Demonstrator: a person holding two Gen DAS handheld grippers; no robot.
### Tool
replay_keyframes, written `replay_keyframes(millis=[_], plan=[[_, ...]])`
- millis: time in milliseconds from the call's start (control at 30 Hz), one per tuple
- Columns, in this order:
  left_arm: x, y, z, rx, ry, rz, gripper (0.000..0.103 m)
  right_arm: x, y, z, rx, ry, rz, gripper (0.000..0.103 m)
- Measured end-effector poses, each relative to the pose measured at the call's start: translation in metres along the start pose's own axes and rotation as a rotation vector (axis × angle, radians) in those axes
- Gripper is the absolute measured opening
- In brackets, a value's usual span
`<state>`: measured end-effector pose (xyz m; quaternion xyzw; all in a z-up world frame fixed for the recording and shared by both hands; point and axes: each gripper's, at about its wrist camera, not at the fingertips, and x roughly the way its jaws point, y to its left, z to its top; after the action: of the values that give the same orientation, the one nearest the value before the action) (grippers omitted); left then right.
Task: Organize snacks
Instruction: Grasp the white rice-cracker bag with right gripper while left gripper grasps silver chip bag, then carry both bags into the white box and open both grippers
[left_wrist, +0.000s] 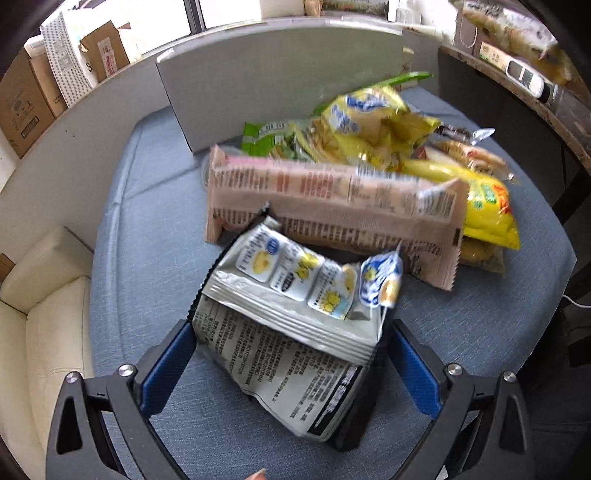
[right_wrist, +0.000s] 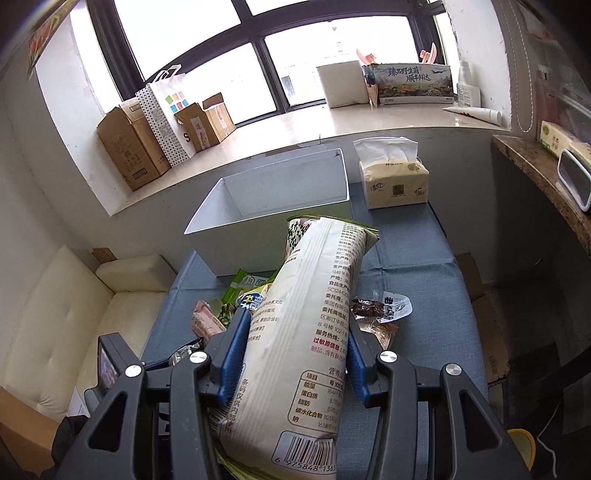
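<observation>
In the left wrist view my left gripper (left_wrist: 288, 354) has its jaws spread wide around a silver and black snack bag (left_wrist: 291, 332) that lies on the blue table cloth (left_wrist: 147, 206). Beyond it lie a long pink packet (left_wrist: 332, 206) and a pile of yellow and green snack bags (left_wrist: 373, 125). In the right wrist view my right gripper (right_wrist: 293, 336) is shut on a tall cream snack bag (right_wrist: 306, 325) and holds it above the pile. A white open box (right_wrist: 273, 210) stands behind the pile, its inside looks bare.
A tissue pack (right_wrist: 393, 181) stands right of the white box. A small dark snack packet (right_wrist: 380, 308) lies on the cloth at right. Cardboard boxes (right_wrist: 129, 147) line the window sill. A cream sofa (right_wrist: 74, 314) is left of the table, a stone shelf (right_wrist: 546, 181) at right.
</observation>
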<state>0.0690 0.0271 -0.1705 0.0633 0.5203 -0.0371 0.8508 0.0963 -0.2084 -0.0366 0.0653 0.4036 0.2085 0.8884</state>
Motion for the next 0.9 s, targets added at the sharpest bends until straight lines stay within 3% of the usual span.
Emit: replay_keyframes(millis=[133,300,533,733,900], plan=[[0.0,0.001,0.0,0.008,-0.004,-0.015,0.085,0.005,0.0,-0.006,0.009,0.02,-0.001,0.052],[-0.013,0.006,0.006,-0.036,-0.025,-0.024,0.078,0.008,0.0,-0.011,0.008,0.031,0.003,0.052],[-0.083,0.011,0.028,-0.109,-0.194,-0.062,0.077,0.006,0.016,-0.015,-0.041,0.02,0.037,0.052],[-0.126,0.03,0.073,-0.175,-0.324,-0.107,0.077,0.015,0.028,0.004,-0.089,-0.015,0.042,0.052],[-0.125,0.051,0.14,-0.199,-0.382,-0.094,0.077,0.041,0.029,0.055,-0.104,-0.052,0.037,0.052]])
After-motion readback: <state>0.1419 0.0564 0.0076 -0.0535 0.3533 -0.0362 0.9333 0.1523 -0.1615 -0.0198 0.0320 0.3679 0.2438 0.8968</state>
